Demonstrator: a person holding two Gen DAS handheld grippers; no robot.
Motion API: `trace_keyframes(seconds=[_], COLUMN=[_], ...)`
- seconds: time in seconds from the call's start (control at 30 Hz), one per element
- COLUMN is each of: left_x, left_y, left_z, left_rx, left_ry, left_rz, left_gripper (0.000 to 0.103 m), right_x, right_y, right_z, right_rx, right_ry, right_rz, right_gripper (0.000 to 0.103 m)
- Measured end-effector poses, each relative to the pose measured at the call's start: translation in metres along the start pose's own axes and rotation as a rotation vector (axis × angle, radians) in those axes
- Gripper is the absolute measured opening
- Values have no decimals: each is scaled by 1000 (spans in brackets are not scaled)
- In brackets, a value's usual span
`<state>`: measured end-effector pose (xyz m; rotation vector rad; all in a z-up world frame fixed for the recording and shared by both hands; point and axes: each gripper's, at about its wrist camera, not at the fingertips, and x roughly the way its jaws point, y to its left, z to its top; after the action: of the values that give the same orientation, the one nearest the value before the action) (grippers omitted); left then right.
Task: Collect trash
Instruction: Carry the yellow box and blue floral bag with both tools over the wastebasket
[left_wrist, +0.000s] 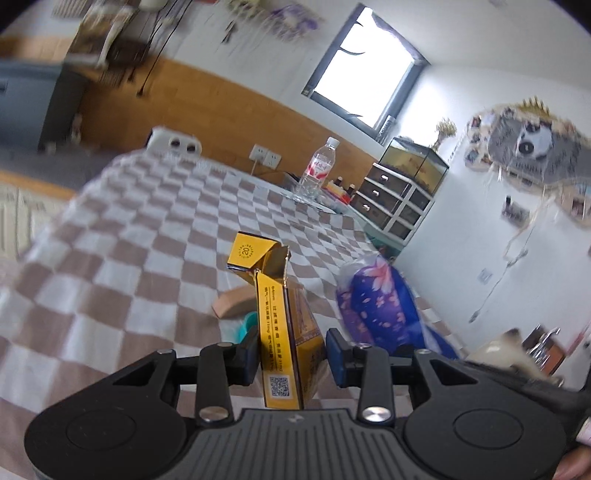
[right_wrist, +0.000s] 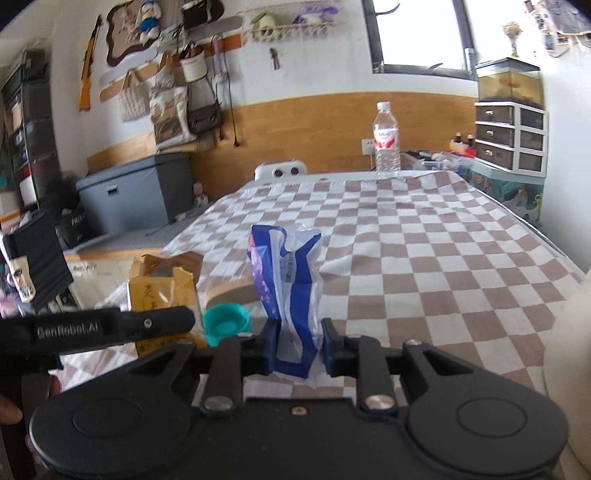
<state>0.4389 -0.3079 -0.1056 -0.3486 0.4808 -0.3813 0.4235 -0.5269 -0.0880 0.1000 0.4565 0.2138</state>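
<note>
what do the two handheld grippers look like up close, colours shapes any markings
Both the left gripper and the right gripper are matte black, with two round discs, silver pivot screws on linkage bars and blue pads inside the fingers. White lettering runs along the left one's side in the right wrist view.

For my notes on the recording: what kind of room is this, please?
Probably a lived-in room at home: a table under a brown-and-white checked cloth, bags hung on the white wall, and a white plastic drawer unit beneath a small glass tank.

"20" on yellow carton (left_wrist: 280, 317) — "GenRobot.AI" on left gripper (right_wrist: 110, 326).
</note>
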Motion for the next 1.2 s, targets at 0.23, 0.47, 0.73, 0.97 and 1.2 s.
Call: trace_keyframes(seconds=[0.23, 0.47, 0.73, 0.97, 1.2], left_x=[-12, -27, -59, -95, -130], left_y=[-5, 10, 8, 10, 27], left_z=[-3, -5, -9, -12, -8], left_rx=[124, 132, 178, 232, 229], left_ry=[44, 70, 58, 49, 36], left_rz=[106, 137, 95, 91, 111], left_gripper=[38, 37, 37, 36, 36], right_x=[-7, -15, -41, -61, -85], right_y=[3, 15, 46, 69, 93], right_z=[-2, -7, -21, -36, -42], right_rx=[21, 16, 26, 61, 87], right_ry=[-33, -44, -89, -98, -97], right_rz=[-15, -50, -67, -117, -155], right_gripper=[25, 25, 25, 25, 25])
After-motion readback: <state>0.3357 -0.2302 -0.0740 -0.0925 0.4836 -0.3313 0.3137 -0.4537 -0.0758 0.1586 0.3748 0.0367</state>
